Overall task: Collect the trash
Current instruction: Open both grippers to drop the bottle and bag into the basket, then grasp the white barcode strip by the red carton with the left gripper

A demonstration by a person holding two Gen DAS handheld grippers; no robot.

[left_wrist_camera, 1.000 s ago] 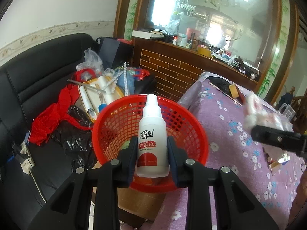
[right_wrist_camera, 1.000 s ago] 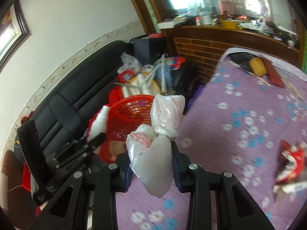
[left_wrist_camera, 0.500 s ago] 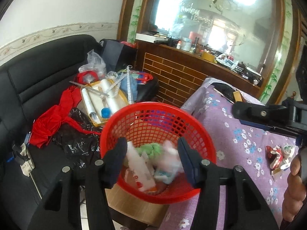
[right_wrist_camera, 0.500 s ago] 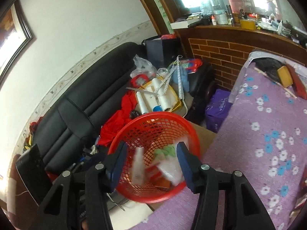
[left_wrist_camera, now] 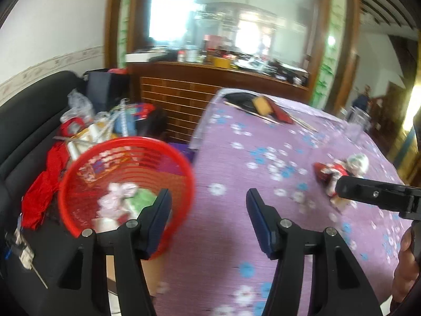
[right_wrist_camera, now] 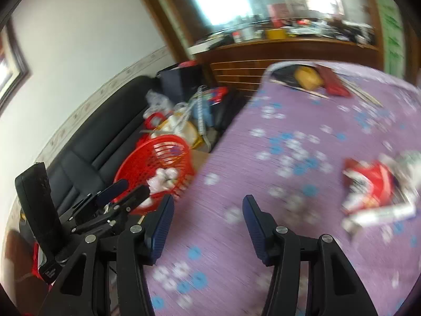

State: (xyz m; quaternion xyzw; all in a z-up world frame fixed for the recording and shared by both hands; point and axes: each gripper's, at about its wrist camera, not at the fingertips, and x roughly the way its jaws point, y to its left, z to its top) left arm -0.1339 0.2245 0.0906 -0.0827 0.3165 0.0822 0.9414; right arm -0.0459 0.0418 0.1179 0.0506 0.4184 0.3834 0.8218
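Trash, as we see it, lies in two places. Part of it sits in the red mesh basket (left_wrist_camera: 79, 179), which stands off the table's left edge, in front of the black sofa (left_wrist_camera: 23, 121); inside we make out pale pink and white bags, something green and a white container, all blurred. The rest is on the purple flowered tablecloth (left_wrist_camera: 236, 237): a cluster of red and white wrappers (right_wrist_camera: 368, 184) with a pale strip below it, toward the right side of the table and well apart from the basket.

Our left gripper (left_wrist_camera: 208, 205) hangs over the near edge of the table, its left finger in front of the basket's rim and its right finger over bare cloth. Its jaws are opening, and nothing lies between them. Our right gripper (right_wrist_camera: 208, 210) is over the cloth too; its fingers stand apart with only flowered fabric showing in the gap, and the wrappers lie off to its right, not touching it. In the left wrist view one black finger of the right gripper reaches in from the right edge, just in front of the wrappers, with part of a hand (left_wrist_camera: 405, 271) below it.

At the far end of the table we see a yellow block (right_wrist_camera: 307, 77), a dark red flat object and thin sticks. Behind it stands a brick-patterned wooden counter (left_wrist_camera: 179, 97).
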